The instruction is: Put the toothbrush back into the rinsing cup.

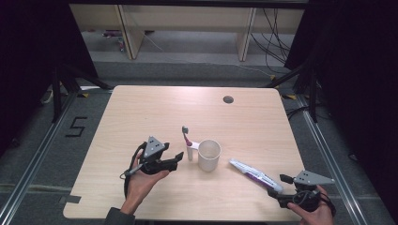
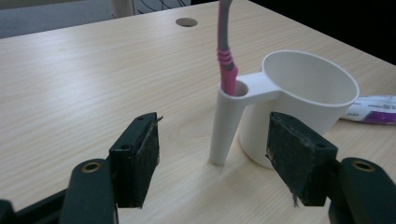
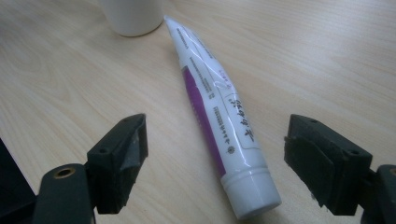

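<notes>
**Brush parked in the cup's holder, tube waiting between open jaws**

The toothbrush (image 2: pixel 225 51) stood upright, its pink and grey handle seated in the hollow tube that forms the handle of the white cup (image 1: pixel 209 154). Head up, bristles at the top in the high view, nothing touching it. The cup sat near the middle of the table (image 1: pixel 141 108), a little toward the person's side.

The left gripper (image 2: pixel 212 156) hung just beside the cup, jaws released and spread to either side of the holder tube, pads clear of it. By my read, the brush-placing step looked done and this hand was clear to pull away.

Over on the right, the toothpaste (image 3: pixel 219 126) lay flat on the wood, white with a purple stripe, cap end toward the right gripper (image 3: pixel 212 163) and crimped tail pointing at the cup. Those jaws stood wide apart too, flanking the cap end without contact.

So the likely next move was the tube: the right hand needed to ease forward, centre the jaws on the firm shoulder near the cap, and close gently, since the soft body could squash or slip.
</notes>
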